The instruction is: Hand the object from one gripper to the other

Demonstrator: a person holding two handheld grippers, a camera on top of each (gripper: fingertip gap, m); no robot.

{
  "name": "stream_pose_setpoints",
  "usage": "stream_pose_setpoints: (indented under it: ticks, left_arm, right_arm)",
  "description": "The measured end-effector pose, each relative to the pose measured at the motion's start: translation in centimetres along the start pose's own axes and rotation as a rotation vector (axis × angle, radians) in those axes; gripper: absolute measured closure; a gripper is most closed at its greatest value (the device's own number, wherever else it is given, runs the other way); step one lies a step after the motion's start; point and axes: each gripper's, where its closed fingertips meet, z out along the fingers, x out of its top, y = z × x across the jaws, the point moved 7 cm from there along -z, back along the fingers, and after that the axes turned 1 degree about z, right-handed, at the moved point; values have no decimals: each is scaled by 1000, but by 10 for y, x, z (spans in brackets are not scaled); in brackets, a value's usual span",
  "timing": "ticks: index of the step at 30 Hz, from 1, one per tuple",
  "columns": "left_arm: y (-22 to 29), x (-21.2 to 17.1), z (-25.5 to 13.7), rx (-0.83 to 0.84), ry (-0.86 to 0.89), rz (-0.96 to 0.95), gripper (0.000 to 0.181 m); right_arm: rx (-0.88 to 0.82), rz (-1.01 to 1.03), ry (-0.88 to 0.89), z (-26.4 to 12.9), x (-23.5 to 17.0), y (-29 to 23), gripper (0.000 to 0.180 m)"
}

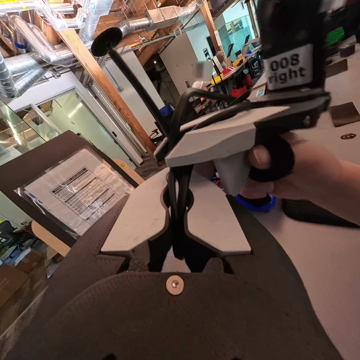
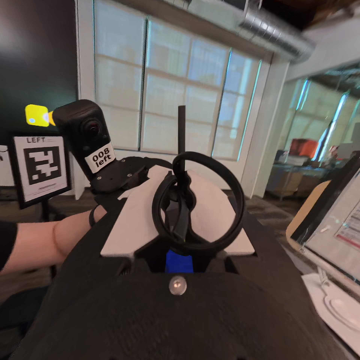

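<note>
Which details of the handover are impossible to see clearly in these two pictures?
- Left wrist view: the black looped band disappears between the left gripper pads, so its lower end is hidden.
- Left wrist view: the right gripper covers the band's middle.
- Right wrist view: whether the thin black rod joins the band; motion blur.

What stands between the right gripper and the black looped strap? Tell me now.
Nothing visible does. The right gripper and the left gripper both pinch the black looped strap, close together, with no other thing between them.
</note>
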Motion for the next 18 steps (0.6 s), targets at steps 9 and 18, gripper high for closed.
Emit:
stream_pose_setpoints:
  ticks: [9,18]
  left_arm:
    - [17,-15,-18,191,-132,283,99]
    - [28,-4,-13,244,-97,316,113]
  right_arm:
    - [-24,329,-273,-19,16,66,167]
    - [-49,317,-501,-14,15,69,168]
